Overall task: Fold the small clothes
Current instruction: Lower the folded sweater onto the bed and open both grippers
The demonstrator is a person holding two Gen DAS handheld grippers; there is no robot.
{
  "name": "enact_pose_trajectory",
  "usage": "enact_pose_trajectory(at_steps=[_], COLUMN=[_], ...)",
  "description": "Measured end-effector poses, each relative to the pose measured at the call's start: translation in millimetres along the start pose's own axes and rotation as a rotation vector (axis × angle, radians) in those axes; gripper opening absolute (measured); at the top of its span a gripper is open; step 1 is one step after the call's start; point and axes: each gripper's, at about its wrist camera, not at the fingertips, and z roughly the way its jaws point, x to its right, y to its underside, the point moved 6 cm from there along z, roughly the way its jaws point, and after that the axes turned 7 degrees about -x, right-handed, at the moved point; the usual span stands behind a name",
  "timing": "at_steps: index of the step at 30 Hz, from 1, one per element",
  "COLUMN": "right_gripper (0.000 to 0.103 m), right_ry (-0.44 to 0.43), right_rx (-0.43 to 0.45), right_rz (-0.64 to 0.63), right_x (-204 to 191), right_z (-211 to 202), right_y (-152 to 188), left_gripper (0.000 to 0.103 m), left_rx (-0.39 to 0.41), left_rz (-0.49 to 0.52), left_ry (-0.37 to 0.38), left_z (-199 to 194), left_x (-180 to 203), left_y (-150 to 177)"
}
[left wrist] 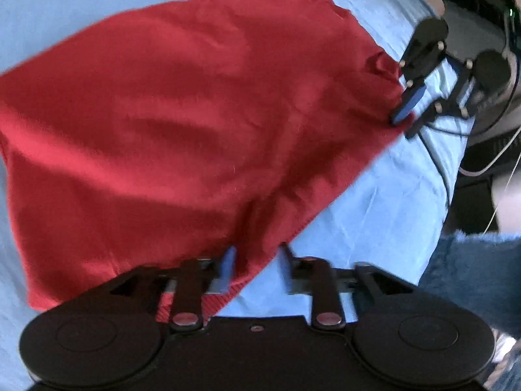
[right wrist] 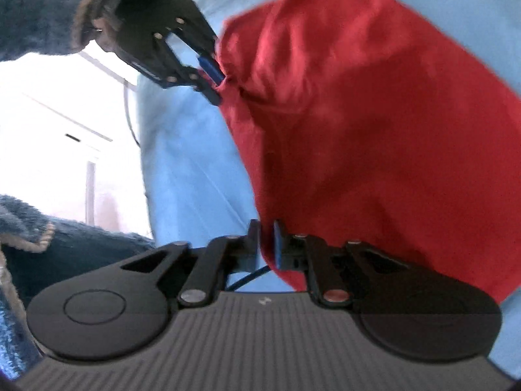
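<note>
A: A light blue sheet [left wrist: 374, 202] covers the surface, whether tabletop or bed cannot be told; dark equipment and cables sit beyond its edge at two o'clock in the left wrist view, and bright white room fills nine o'clock in the right wrist view.

B: Nearest the left camera?

A: The left tool [left wrist: 257, 260], at six o'clock. Its fingers straddle the ribbed hem corner of the red garment [left wrist: 182, 123], with a visible gap between them in this view. From the right wrist camera the same tool [right wrist: 217, 86] looks clenched on that corner, cloth bunched at its tips. On balance, grasping the hem.

B: And the right tool?

A: The right tool [right wrist: 267, 241] is nearly closed, a thin edge of red fabric pinched between its pads. The left view shows it [left wrist: 402, 120] at three o'clock, clamped on the neighbouring corner, wrinkles fanning out from the grip.

B: Why both corners?

A: Probably to carry one edge as a unit, so the cloth stays stretched between the tools and can be laid over itself squarely.

B: Where does the garment lie?

A: Spread on the sheet, held edge lifted slightly, the rest flat. In the left view its long axis runs from eight o'clock toward two o'clock, the far corner reaching twelve. Motion blur softens the details.

B: Farthest?

A: A fuzzy blue sleeve [right wrist: 35, 13] and the hand gripping the left tool's handle.
</note>
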Motion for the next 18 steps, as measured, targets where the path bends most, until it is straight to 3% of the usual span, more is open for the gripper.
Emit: enact_pose_trajectory(at_steps=[2,5,10,13,18], right_gripper=[0.056,0.063,0.067,0.067,0.072], right_ry=[-0.01,0.027,0.082,0.132,0.216], right_rx=[0.012,0.056,0.17,0.215,0.331], right_rz=[0.033,0.061,0.204,0.283,0.413], right_x=[-1.9,-13.4,-44.9,-70.5,-118.7], right_z=[-6.7,-33.8,-95.5,-126.0,-176.1], right_y=[4.9,13.7,42.3,65.2,102.1], left_gripper=[0.048,0.057,0.078,0.078,0.083], left_rx=[0.012,0.027,0.128,0.209,0.311], left_rz=[0.012,0.01,-0.121,-0.19,-0.289], left_ry=[0.0,-0.037,-0.044,-0.094,-0.109], left_z=[-5.9,-26.0,-88.7,-122.7,-160.2], left_x=[3.7,9.7,4.6,8.6,31.4], left_y=[1.8,6.2,10.2,13.4,24.4])
